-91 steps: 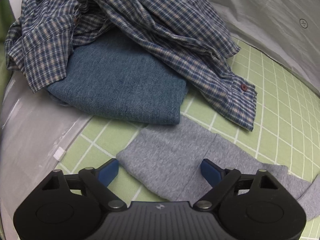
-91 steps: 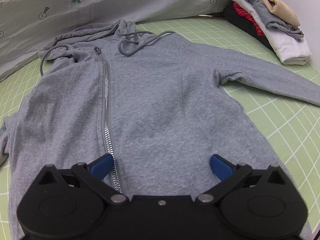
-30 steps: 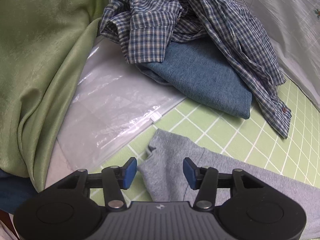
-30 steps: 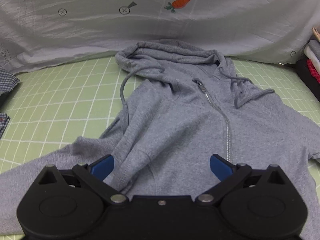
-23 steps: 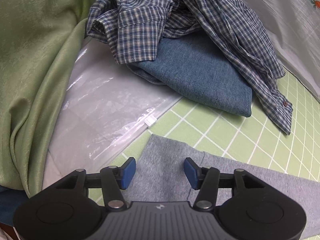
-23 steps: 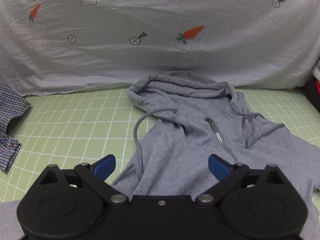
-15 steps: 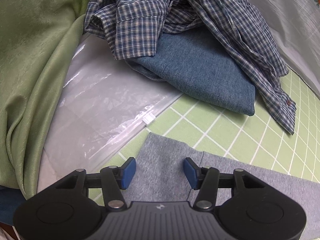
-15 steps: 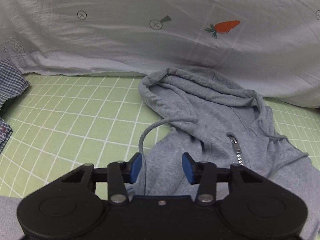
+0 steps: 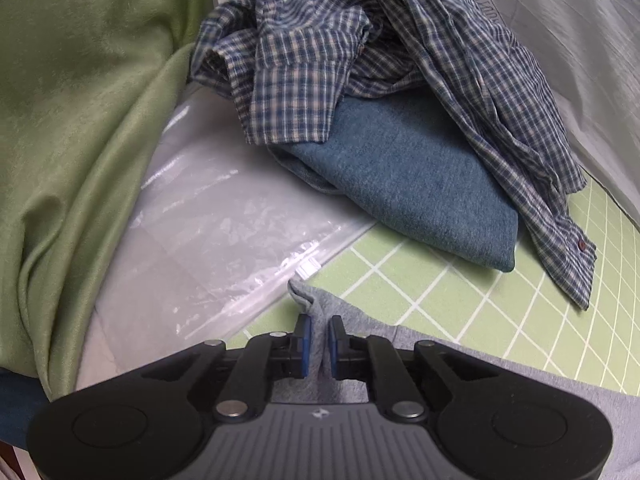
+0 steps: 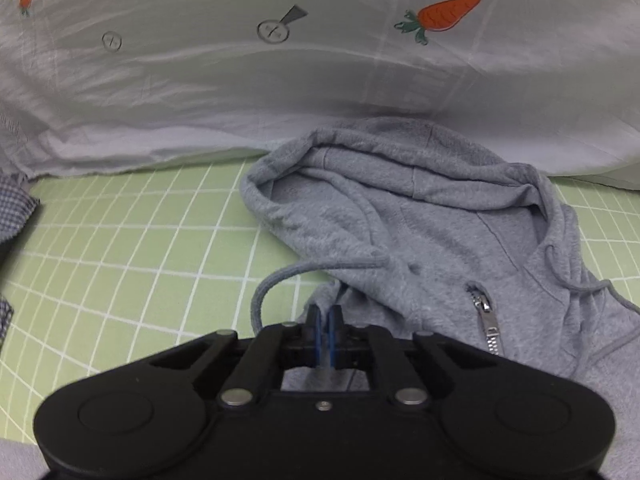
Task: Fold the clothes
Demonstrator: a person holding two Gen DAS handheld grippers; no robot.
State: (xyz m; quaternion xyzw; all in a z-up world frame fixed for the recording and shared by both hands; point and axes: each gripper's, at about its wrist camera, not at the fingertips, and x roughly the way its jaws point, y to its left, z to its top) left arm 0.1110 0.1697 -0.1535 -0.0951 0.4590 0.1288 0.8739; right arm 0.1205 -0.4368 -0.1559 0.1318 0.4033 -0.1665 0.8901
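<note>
In the left wrist view, a green curtain [image 9: 76, 128] hangs down the left side, and a clear plastic bag [image 9: 224, 232] lies beside it, its zip edge ending just next to the green gridded mat [image 9: 452, 292]. Behind the bag sits a folded blue denim garment [image 9: 408, 184], with a crumpled plaid shirt [image 9: 340, 52] heaped on top of it; one buttoned cuff of the shirt trails down onto the mat to the right. At the bottom centre, the left gripper [image 9: 318, 334] has its blue pads pressed together on the cuff end of the grey hoodie [image 9: 460, 354], with a small corner of the fabric sticking up past the fingertips; the sleeve runs off to the right across the mat. In the right wrist view, the edge of the plaid shirt [image 10: 16, 208] shows at the far left on the same mat [image 10: 132, 260], and a white sheet printed with carrots [image 10: 320, 68] rises behind. The hoodie [image 10: 420, 240] lies flat on the mat with its hood bunched open toward the sheet, its zipper pull [image 10: 486, 312] to the right and a drawstring [image 10: 280, 280] looping out to the left. The right gripper [image 10: 325, 322] is pinched shut on a fold of the hoodie near the shoulder, just below the hood.
</note>
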